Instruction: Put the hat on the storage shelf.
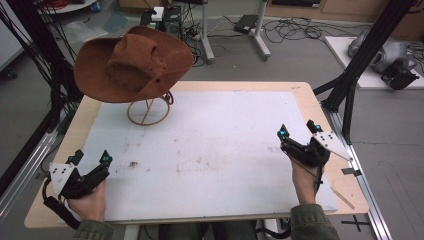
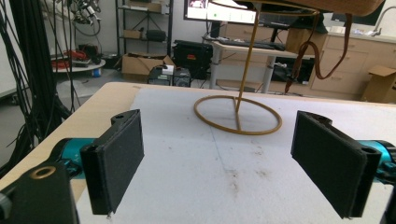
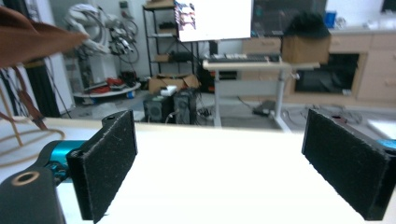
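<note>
Both tongs, left tongs (image 1: 91, 156) and right tongs (image 1: 297, 127), gape wide, empty; hat (image 1: 132, 64) hides stand (image 1: 148, 112) top, strap perhaps dangling

A light wooden tabletop (image 1: 320, 107) carries a white sheet (image 1: 225, 135) that covers most of it, leaving bare wood along the edges. The sheet is stained with small brown marks (image 1: 133, 163), scattered from just in front of the stand toward the sheet's middle. A ring-based wire stand (image 1: 148, 112) rests on the sheet's far left part; in the left gripper view its round base (image 2: 238, 115) lies flat on the sheet, with a thin stem rising from the ring's crossbar. Well to the stand's right, the sheet lies bare and white.
</note>
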Demonstrator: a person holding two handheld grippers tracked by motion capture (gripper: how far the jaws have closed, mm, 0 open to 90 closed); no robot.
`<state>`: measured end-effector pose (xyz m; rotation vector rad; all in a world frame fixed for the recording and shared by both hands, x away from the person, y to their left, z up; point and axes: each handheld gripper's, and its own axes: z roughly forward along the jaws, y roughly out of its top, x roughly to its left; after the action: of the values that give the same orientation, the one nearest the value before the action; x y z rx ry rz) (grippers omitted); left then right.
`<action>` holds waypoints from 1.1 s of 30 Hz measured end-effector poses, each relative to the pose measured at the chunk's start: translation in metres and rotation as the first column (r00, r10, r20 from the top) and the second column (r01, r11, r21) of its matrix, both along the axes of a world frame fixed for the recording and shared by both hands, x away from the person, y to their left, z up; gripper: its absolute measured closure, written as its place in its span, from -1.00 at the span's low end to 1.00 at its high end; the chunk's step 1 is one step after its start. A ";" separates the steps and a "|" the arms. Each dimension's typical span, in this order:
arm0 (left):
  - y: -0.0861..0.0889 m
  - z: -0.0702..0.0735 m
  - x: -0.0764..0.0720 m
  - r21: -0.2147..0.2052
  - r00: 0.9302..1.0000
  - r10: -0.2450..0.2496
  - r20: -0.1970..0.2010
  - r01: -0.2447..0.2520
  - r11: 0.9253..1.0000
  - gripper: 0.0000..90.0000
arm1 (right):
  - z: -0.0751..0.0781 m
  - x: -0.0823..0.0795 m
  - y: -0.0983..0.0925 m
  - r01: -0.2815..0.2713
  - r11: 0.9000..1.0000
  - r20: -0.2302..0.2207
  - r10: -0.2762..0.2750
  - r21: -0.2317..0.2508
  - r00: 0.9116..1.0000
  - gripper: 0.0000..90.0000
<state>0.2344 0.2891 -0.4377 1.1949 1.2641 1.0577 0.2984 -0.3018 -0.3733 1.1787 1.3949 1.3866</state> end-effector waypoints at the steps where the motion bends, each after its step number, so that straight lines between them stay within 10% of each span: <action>1: 0.000 0.000 0.000 -0.005 1.000 0.004 0.000 -0.004 1.000 -0.62 | -0.006 -0.002 -0.001 0.006 1.000 -0.009 -0.006 0.008 1.000 -0.79; 14: 0.002 -0.002 0.001 0.007 1.000 0.013 -0.008 -0.013 1.000 -0.62 | -0.050 -0.015 -0.017 0.052 0.999 -0.061 -0.051 0.014 0.997 -0.79; 33: -0.001 -0.003 0.004 0.013 1.000 0.000 -0.014 0.000 1.000 -0.62 | -0.052 -0.020 -0.023 0.054 0.998 -0.039 -0.053 0.026 0.998 -0.79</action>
<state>0.2384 0.2876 -0.4408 1.2138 1.2698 1.0612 0.2783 -0.3247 -0.4248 1.2571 1.3649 1.3562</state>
